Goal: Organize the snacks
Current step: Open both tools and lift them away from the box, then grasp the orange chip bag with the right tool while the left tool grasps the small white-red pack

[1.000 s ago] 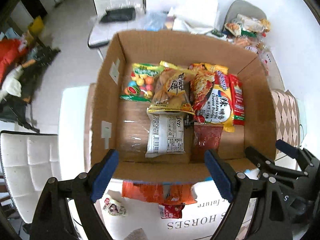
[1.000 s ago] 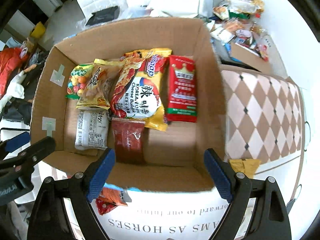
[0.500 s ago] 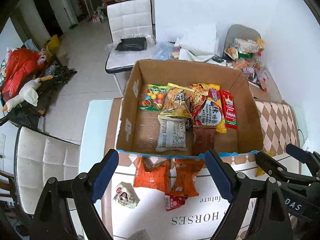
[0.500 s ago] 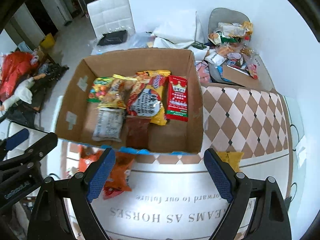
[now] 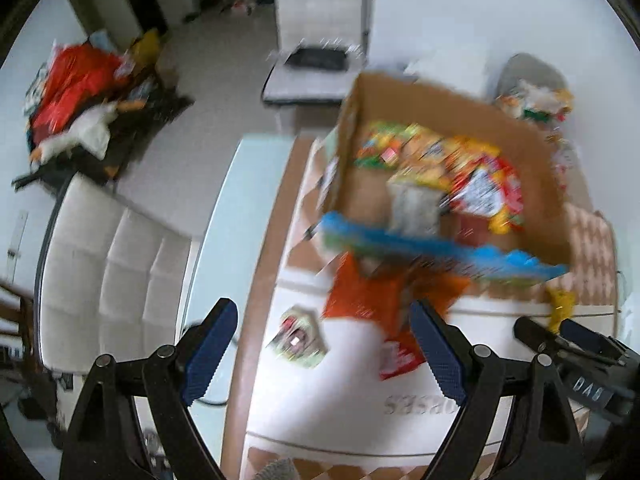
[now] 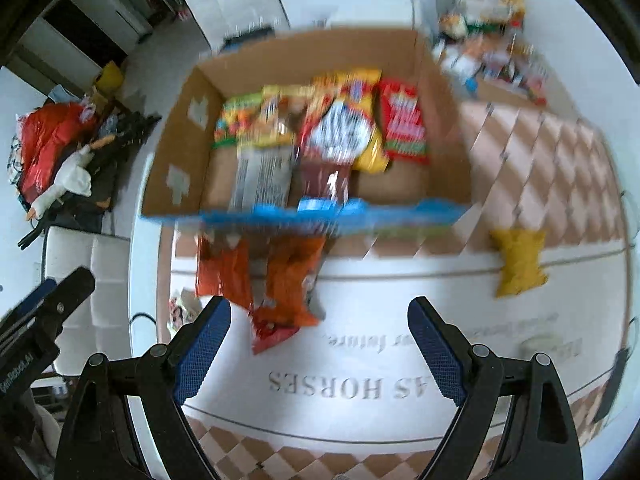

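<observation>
A cardboard box (image 6: 182, 160) with a blue front edge holds several snack packs; it shows blurred at the right in the left wrist view as the box (image 5: 532, 184). In front of it on the tablecloth lie two orange packs (image 6: 292, 276), a small red pack (image 6: 272, 330), a yellow pack (image 6: 518, 262) and a small pale packet (image 5: 298, 338). My left gripper (image 5: 324, 350) is open and empty, held above the small packet near the table's left edge. My right gripper (image 6: 318, 346) is open and empty, above the cloth in front of the orange packs.
A white tablecloth (image 6: 400, 360) with printed lettering and a diamond-patterned border covers the table. White chairs (image 5: 108, 264) stand at the left and behind the table. More snacks are piled on a grey chair (image 6: 488, 32) at the back right. Clutter lies on the floor (image 5: 80, 104) at far left.
Both grippers have pulled back from over the box toward the table's near side. The left one has also swung left, so the box now sits at its right. Both stay open.
</observation>
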